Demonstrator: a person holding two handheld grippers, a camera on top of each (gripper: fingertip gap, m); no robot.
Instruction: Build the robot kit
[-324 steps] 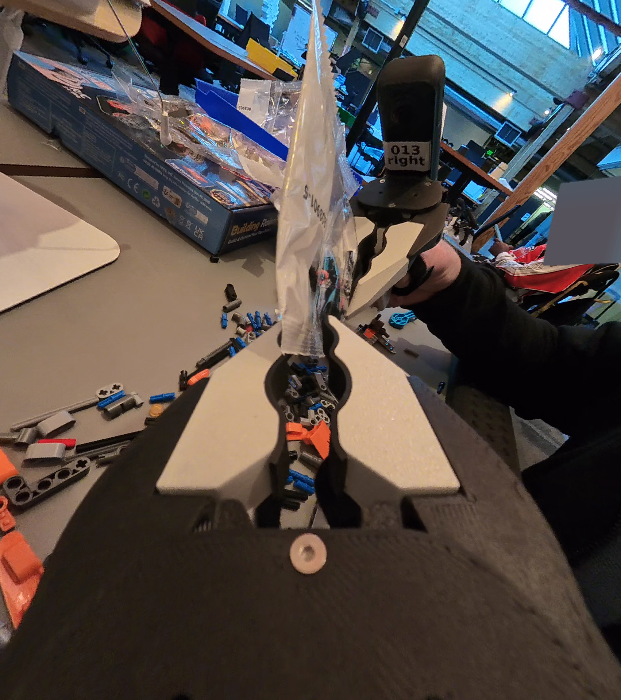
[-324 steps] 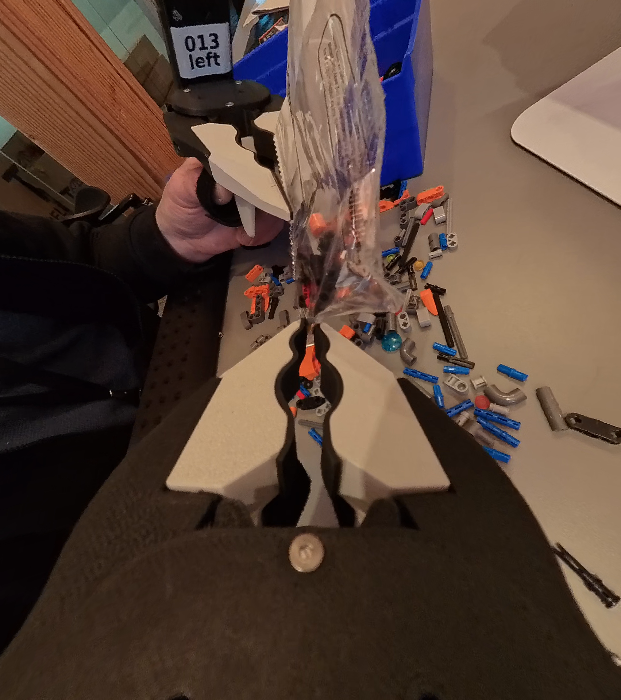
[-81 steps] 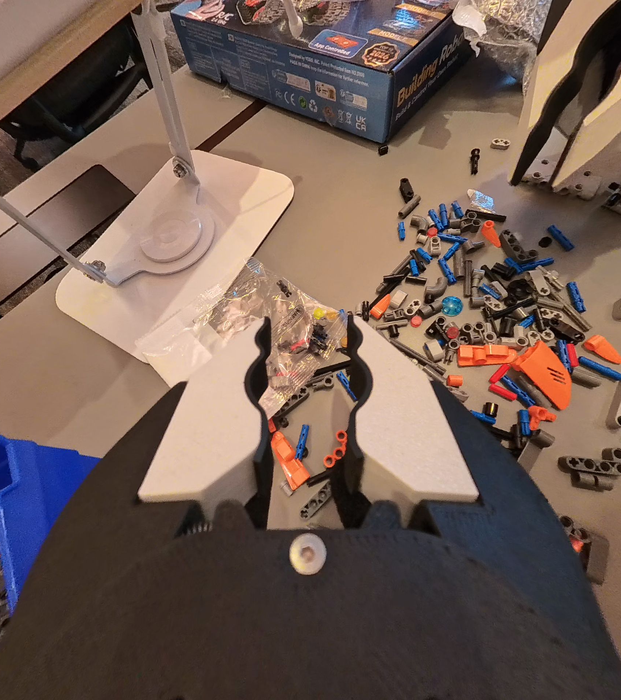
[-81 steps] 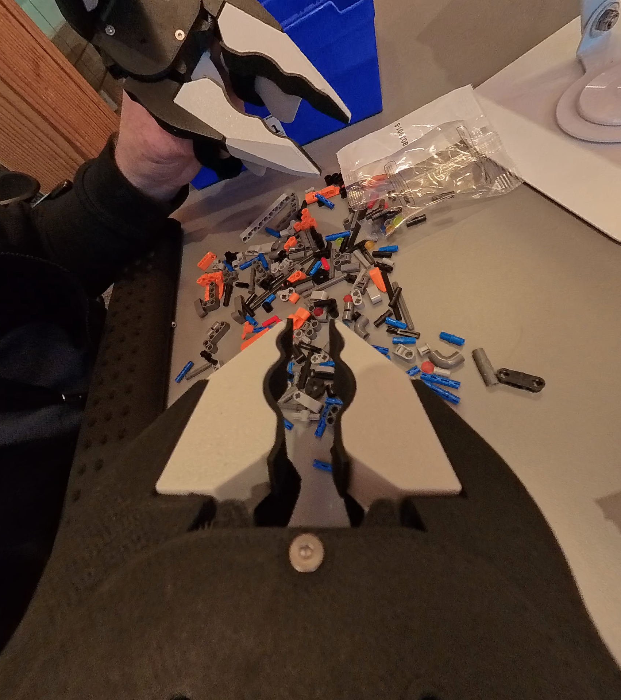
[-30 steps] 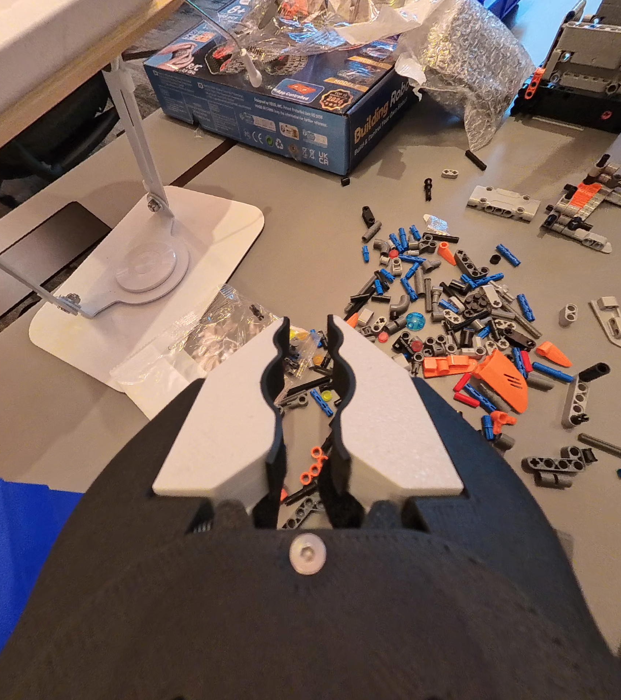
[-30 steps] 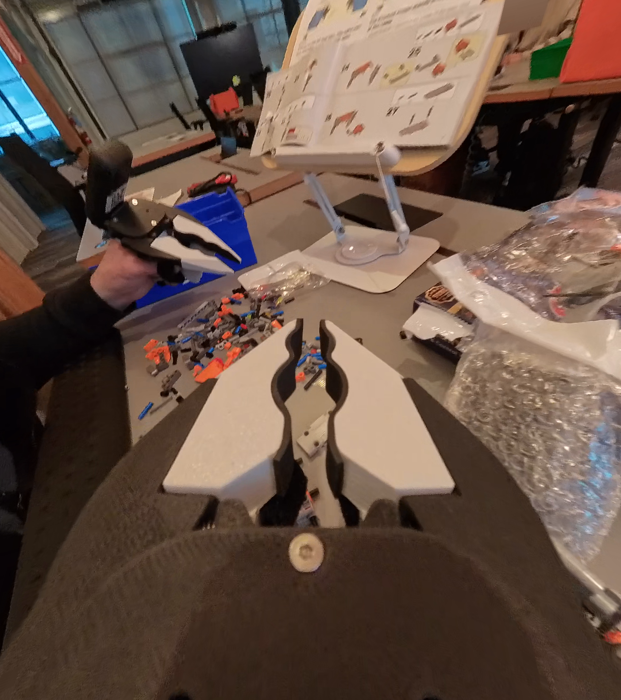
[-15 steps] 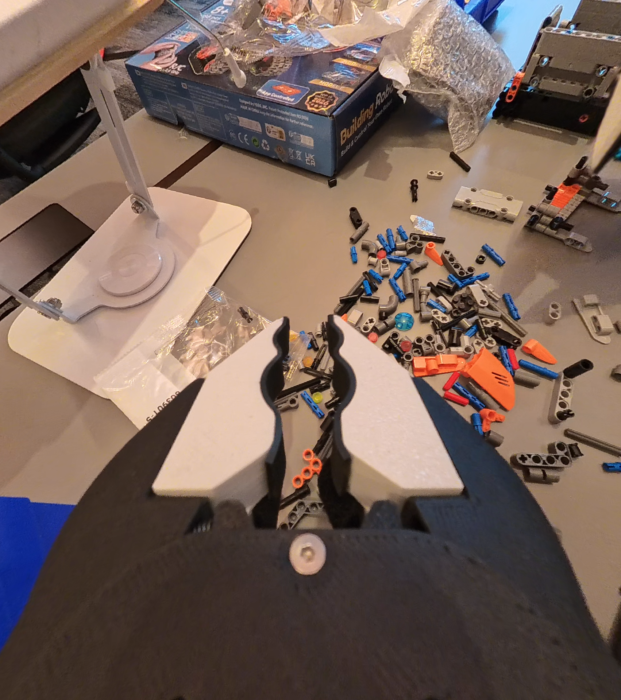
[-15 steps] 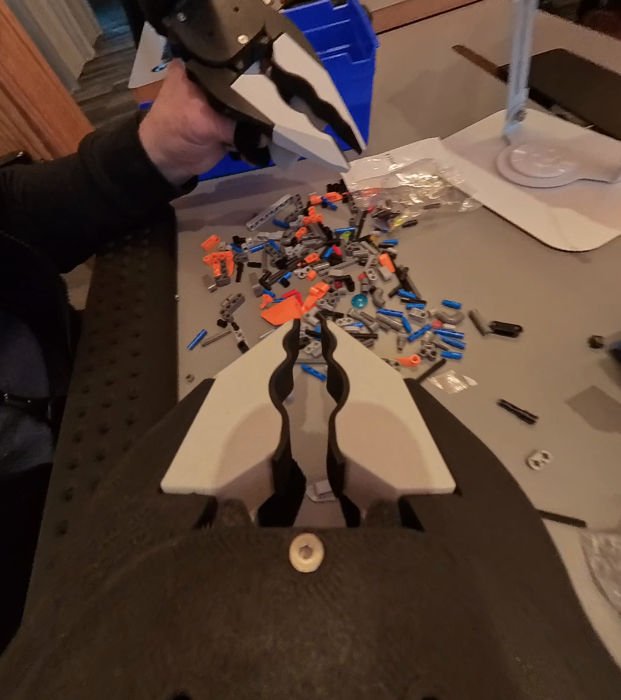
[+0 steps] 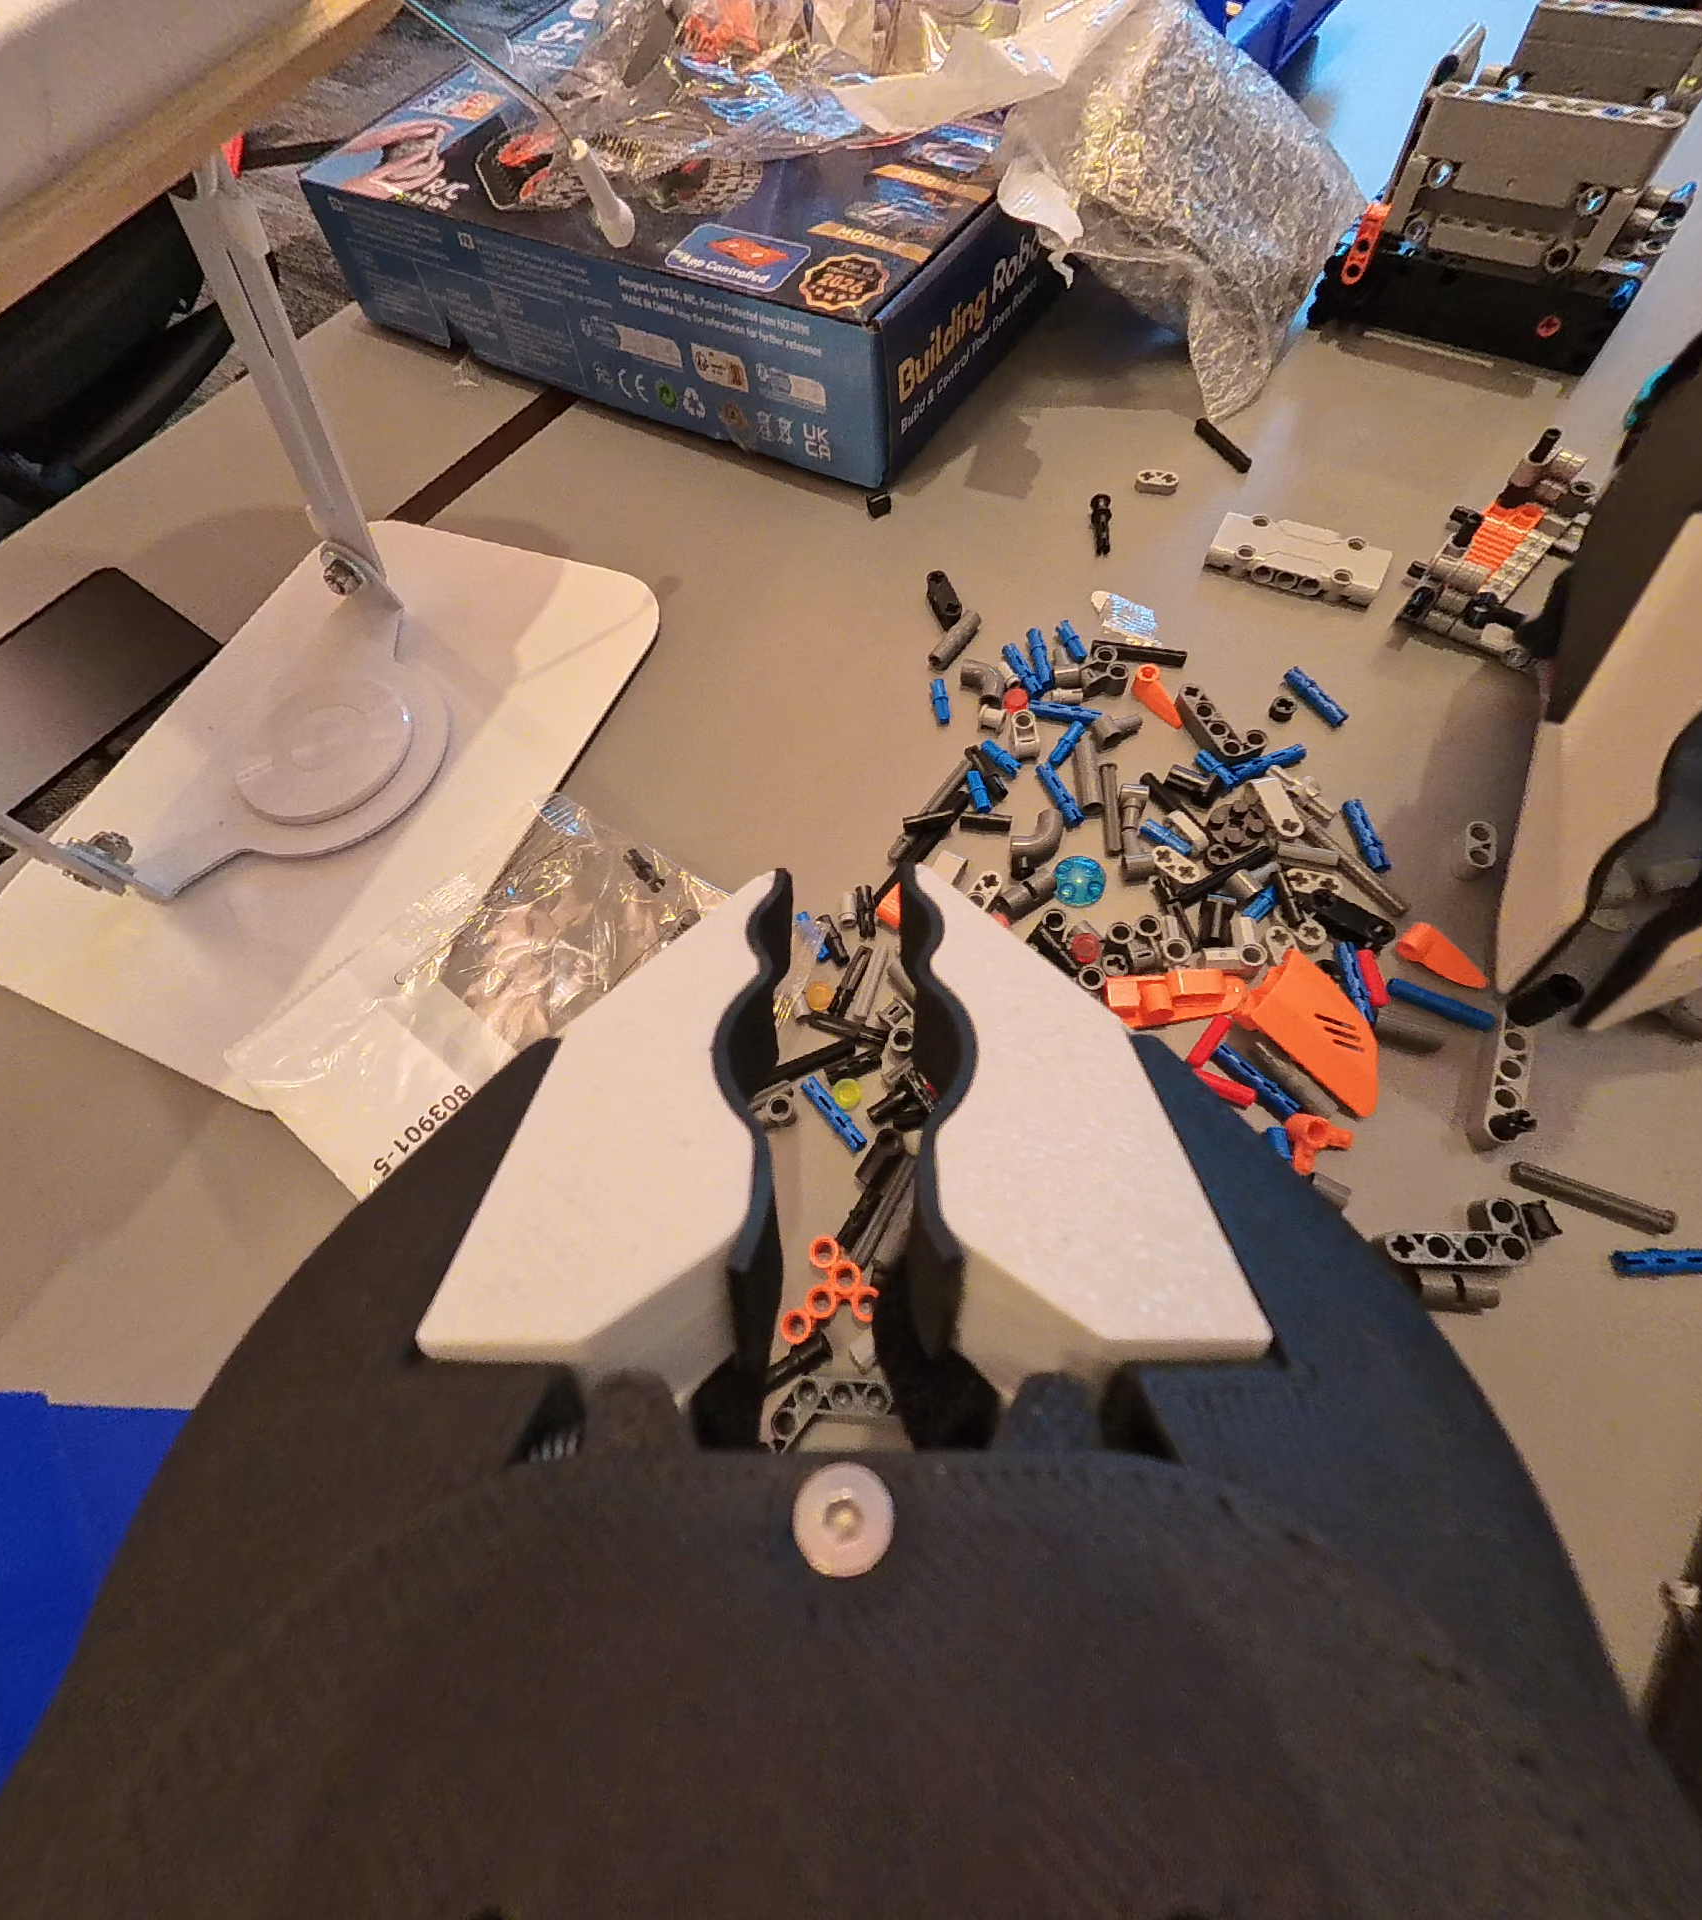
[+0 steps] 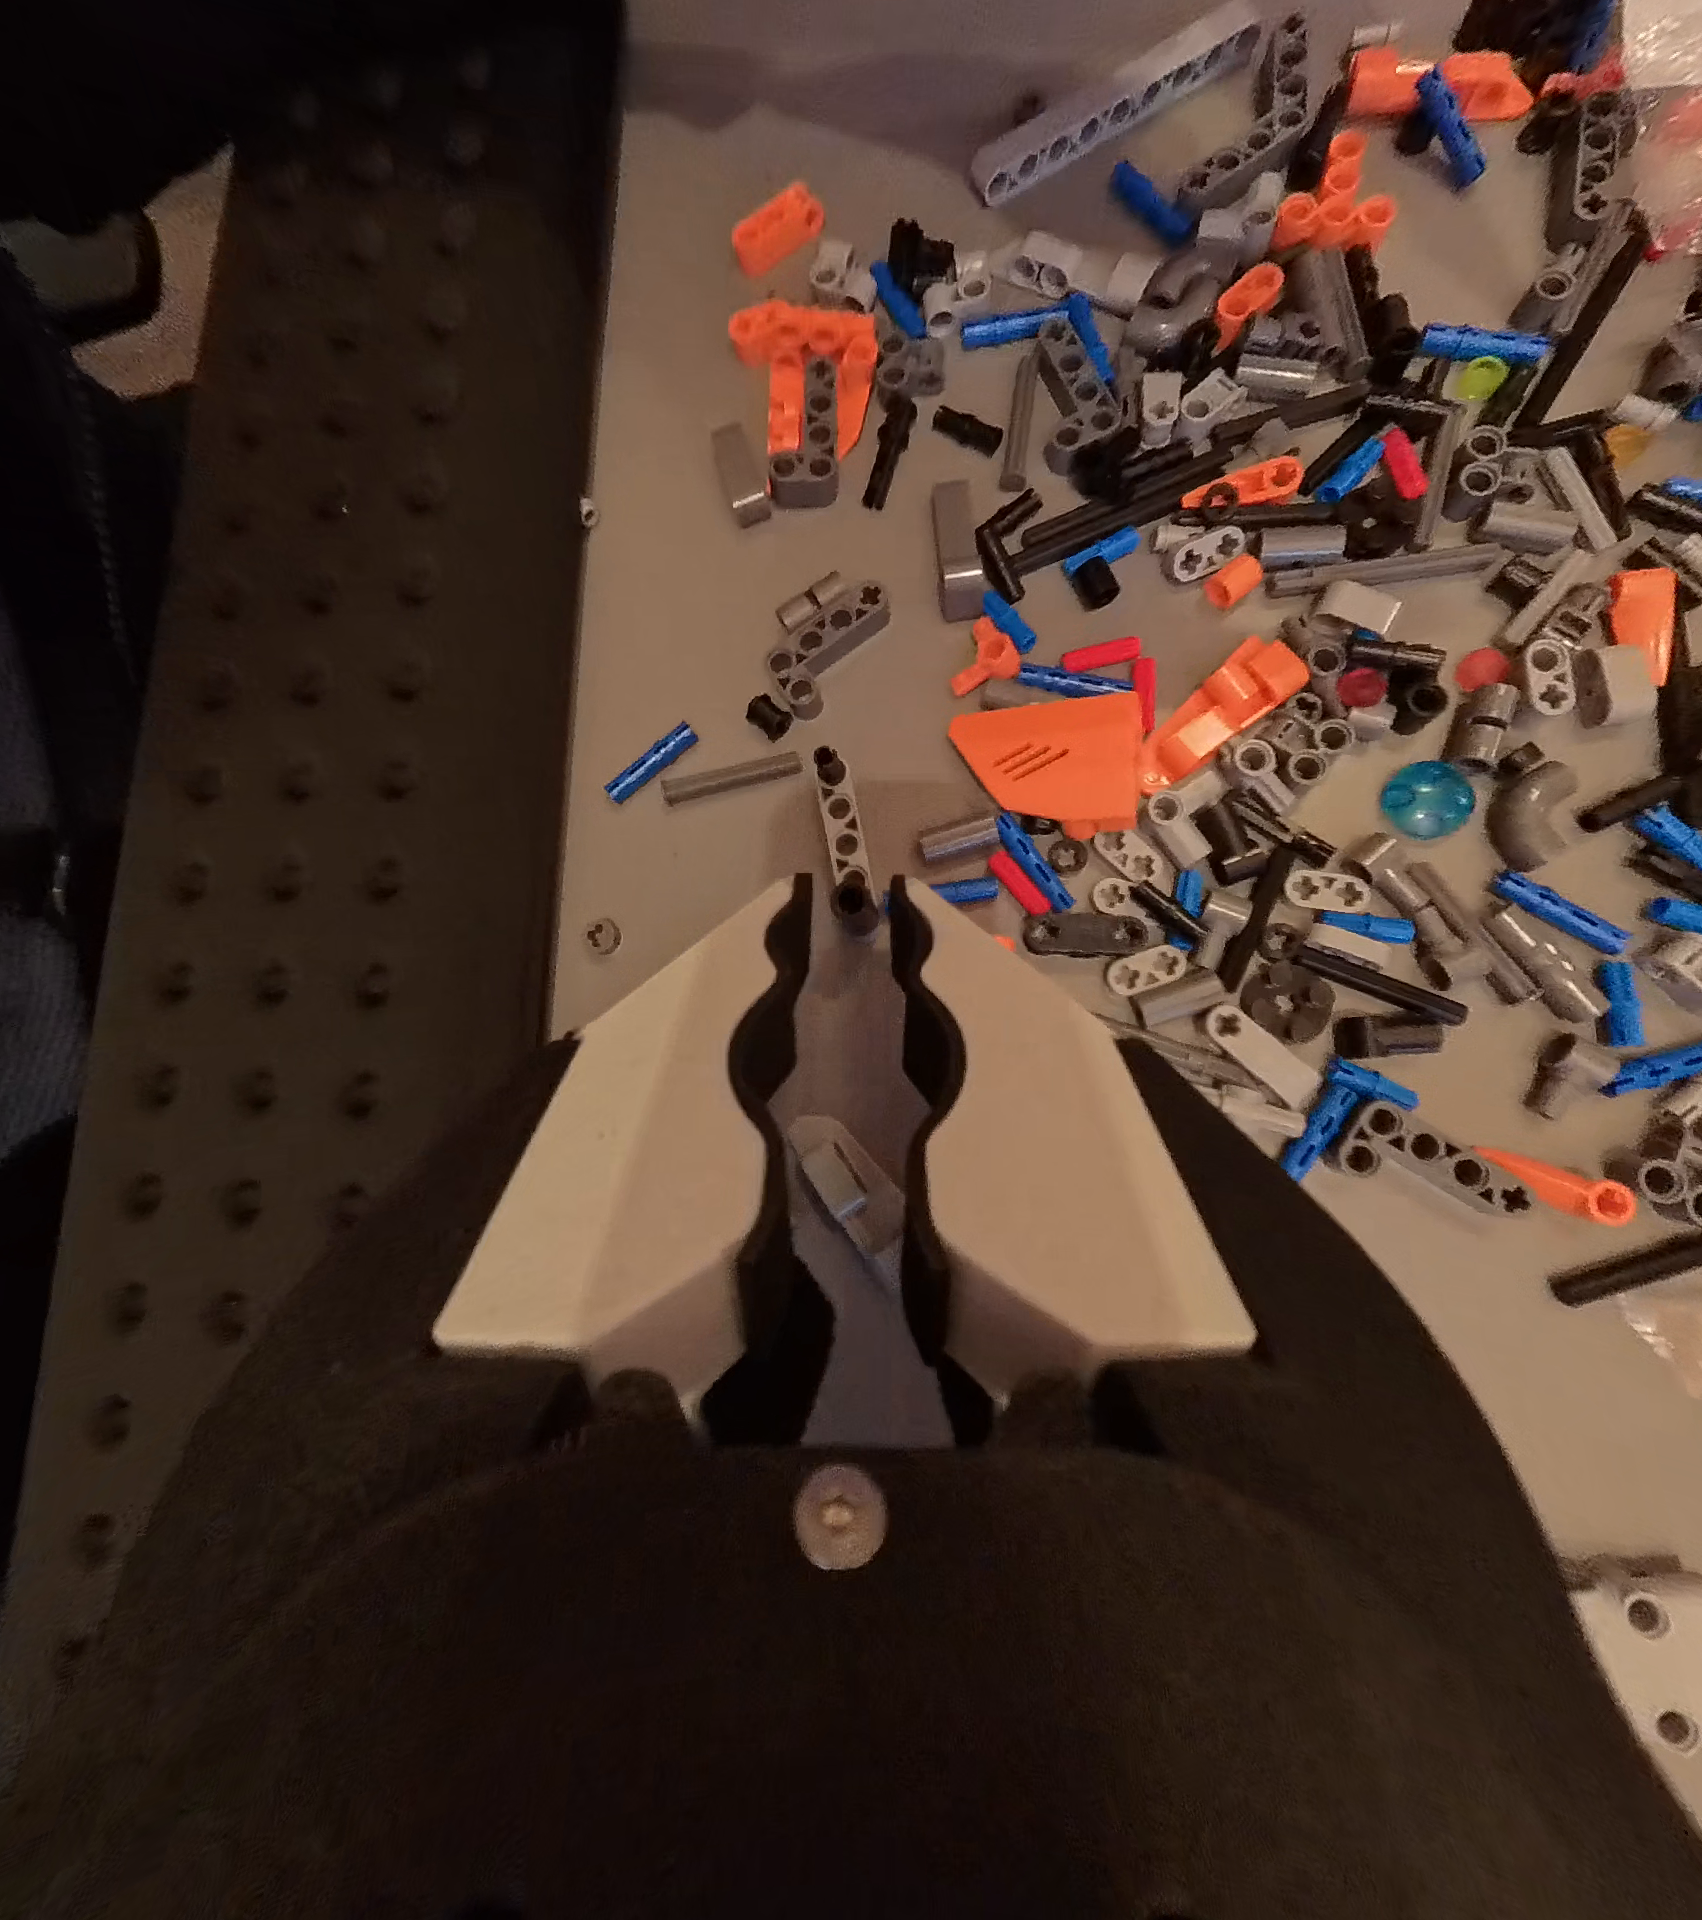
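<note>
The right hand-held gripper (image 10: pixel 849 902) hovers low over the grey surface (image 10: pixel 774 364), its jaws a narrow gap apart and empty, tips flanking the near end of a light grey three-hole beam (image 10: pixel 841 826) at the edge of a scatter of building-toy parts (image 10: pixel 1346 623). The left hand-held gripper (image 9: pixel 845 902), likewise slightly parted and holding nothing, hangs above the pile beside a clear plastic bag (image 9: pixel 514 935) and a white stand base (image 9: pixel 327 748).

Bare grey table (image 9: pixel 151 1195) is left near the clear plastic bag (image 9: pixel 473 966); the centre is blocked by scattered building pieces (image 9: pixel 1190 862), the far edge by a blue box (image 9: pixel 681 312).
</note>
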